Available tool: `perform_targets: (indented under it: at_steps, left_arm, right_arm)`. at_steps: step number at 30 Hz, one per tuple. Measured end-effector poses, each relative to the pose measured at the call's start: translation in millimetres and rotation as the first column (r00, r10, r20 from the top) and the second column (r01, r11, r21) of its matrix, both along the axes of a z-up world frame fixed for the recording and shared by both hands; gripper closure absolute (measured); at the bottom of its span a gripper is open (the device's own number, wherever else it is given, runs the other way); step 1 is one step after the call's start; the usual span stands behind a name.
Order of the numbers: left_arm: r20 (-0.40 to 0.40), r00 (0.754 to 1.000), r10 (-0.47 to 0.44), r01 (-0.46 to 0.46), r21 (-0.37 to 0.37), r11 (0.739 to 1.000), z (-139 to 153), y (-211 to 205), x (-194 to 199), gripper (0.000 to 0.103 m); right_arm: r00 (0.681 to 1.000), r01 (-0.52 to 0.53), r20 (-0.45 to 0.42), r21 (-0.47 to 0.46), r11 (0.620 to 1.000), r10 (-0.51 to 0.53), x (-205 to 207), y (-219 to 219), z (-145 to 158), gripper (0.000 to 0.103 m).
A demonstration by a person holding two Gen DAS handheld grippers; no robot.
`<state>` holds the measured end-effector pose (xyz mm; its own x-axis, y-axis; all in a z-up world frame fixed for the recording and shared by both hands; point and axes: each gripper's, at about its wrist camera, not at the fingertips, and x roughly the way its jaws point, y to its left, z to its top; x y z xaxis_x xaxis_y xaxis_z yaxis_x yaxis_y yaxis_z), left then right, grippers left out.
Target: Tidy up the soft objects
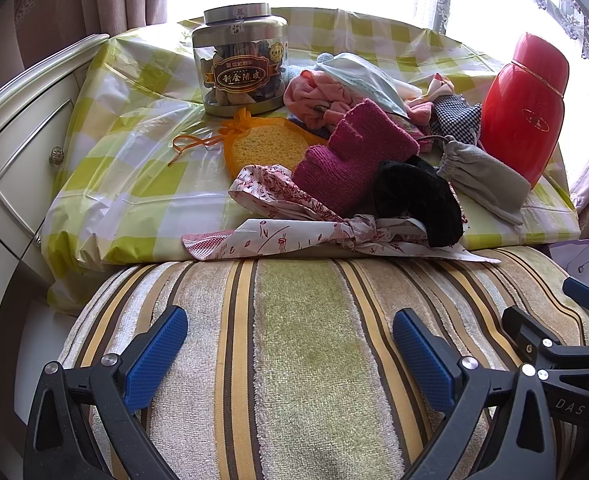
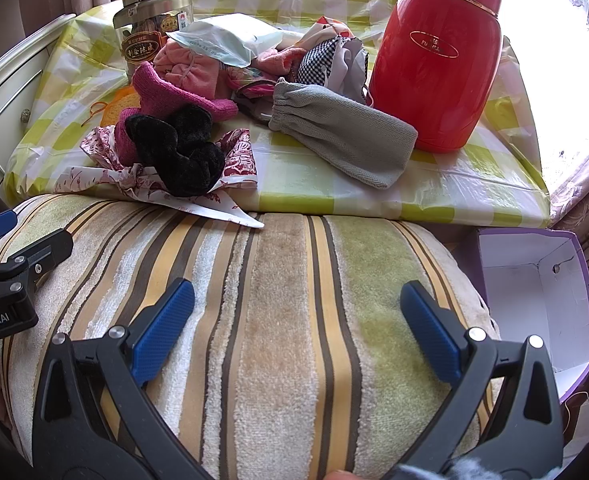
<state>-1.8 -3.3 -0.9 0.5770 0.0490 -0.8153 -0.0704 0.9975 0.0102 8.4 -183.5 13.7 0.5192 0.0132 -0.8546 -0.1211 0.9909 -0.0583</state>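
Left gripper [image 1: 290,350] and right gripper [image 2: 297,328]: both wide open, holding nothing, above striped terry-cloth cushion [image 2: 278,320]; 2 apart.

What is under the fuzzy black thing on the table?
The fuzzy black thing lies on a white cloth with red print and leans over a magenta knit glove. Whatever else is beneath it is covered, so I cannot tell.
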Motion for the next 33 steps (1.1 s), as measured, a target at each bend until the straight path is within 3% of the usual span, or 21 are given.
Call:
perform_targets:
  at_steps: [22, 29, 33]
  left_arm:
    - [0.001, 1.000, 0.000, 0.000, -0.001, 1.000, -0.4, 0.1, -0.5, 0.000]
    - [0.004, 1.000, 0.001, -0.001, 0.000, 1.000, 0.0, 0.6, -0.7, 0.000]
    - [0.024, 1.000, 0.006, -0.006, -0.011, 1.000, 5.5, 1.7, -1.4, 0.000]
  right_arm:
    - [1.000, -0.001, 0.000, -0.001, 1.000, 0.001, -0.1, -0.7, 0.5, 0.000]
    - [1.000, -0.011, 0.004, -0.053, 0.999, 0.011, -2.2, 7.1, -0.7, 0.000]
    - [0.999, -0.036, -0.034, -0.011, 0.999, 0.035, 3.2, 1.4, 0.7, 0.000]
